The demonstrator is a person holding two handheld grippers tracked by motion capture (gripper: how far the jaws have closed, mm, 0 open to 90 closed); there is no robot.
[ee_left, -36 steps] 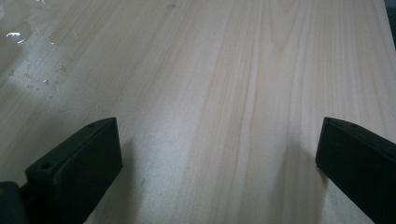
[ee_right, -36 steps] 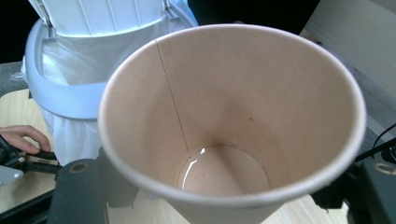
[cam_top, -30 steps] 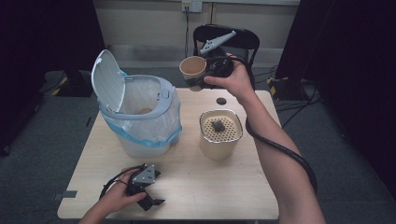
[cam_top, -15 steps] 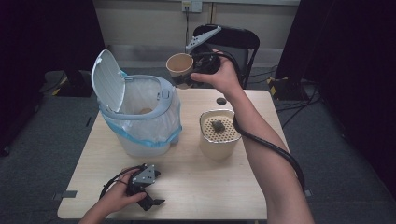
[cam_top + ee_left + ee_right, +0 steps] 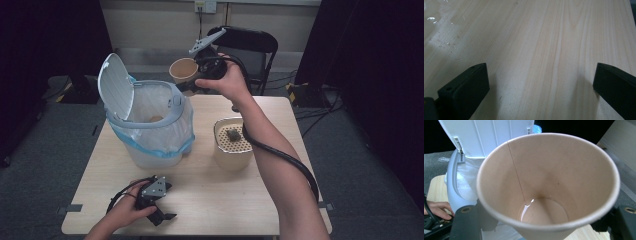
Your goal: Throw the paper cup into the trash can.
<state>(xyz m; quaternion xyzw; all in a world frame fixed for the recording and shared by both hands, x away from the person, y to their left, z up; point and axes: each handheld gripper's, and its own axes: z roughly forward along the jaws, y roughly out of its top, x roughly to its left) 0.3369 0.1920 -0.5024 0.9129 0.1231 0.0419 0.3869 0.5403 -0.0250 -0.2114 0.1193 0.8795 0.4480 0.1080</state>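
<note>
Item: paper cup [image 5: 183,70], clenched in right gripper [image 5: 192,80], raised just behind and right of open bin [image 5: 150,125]; left gripper [image 5: 159,212] released, resting on desk [image 5: 210,200].

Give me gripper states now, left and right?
Left gripper: open, nothing between its fingers, resting on the table.
Right gripper: closed on the paper cup, held up beside the bin.

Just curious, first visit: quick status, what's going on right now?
Right hand-held gripper shut on paper cup, raised beside open bin. Left hand-held gripper open, on table. Nothing in the way.
</note>
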